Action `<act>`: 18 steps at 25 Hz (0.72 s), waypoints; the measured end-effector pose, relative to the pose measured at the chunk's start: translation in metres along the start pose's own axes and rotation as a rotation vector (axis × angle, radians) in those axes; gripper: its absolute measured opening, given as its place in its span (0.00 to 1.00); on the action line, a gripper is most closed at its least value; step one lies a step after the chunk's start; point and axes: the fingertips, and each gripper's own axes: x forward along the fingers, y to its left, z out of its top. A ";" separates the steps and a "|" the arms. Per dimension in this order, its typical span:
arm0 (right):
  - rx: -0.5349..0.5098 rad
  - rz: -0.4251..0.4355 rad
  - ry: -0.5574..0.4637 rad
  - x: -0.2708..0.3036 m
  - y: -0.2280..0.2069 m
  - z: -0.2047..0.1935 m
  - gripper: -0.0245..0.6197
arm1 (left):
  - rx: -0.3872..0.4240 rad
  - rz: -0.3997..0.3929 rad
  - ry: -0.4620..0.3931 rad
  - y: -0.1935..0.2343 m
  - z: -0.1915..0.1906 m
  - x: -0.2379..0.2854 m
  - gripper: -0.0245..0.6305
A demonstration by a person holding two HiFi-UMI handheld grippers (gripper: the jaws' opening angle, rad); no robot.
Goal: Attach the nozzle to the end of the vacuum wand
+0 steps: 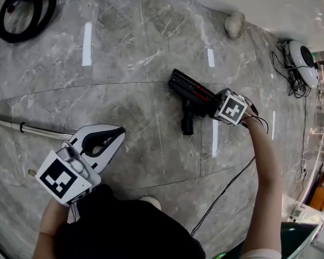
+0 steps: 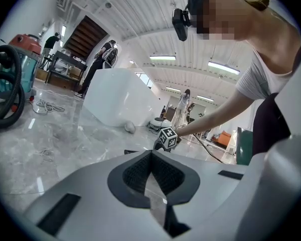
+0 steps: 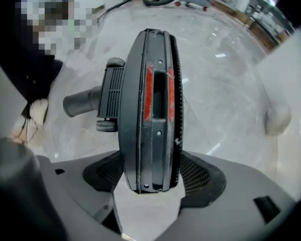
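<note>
Nearest you, your left gripper (image 2: pixel 151 154) has its jaws pressed together on nothing. The wand (image 1: pixel 21 126) lies on the floor just beside it, and a black cable (image 1: pixel 227 189) trails under your right arm. Farther out, your right gripper (image 3: pixel 151 174) clamps wide across the nozzle (image 3: pixel 150 104), red-striped underside showing. A coiled hose (image 1: pixel 48 12) lies beyond.

Ceiling strip lights (image 2: pixel 163 58) glare in streaks on the polished floor (image 1: pixel 151 36) below me. My gripper views bend, darkening at the edges.
</note>
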 end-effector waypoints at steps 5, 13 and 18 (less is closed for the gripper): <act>0.467 0.048 -0.219 -0.013 0.040 -0.009 0.59 | -0.004 -0.015 -0.005 -0.003 0.000 -0.001 0.05; 0.823 -0.047 -0.416 -0.039 0.108 0.013 0.58 | -0.003 -0.054 -0.012 -0.014 -0.006 0.006 0.05; 1.027 -0.147 -0.578 -0.053 0.147 0.032 0.58 | 0.003 -0.073 0.001 -0.019 -0.013 0.008 0.05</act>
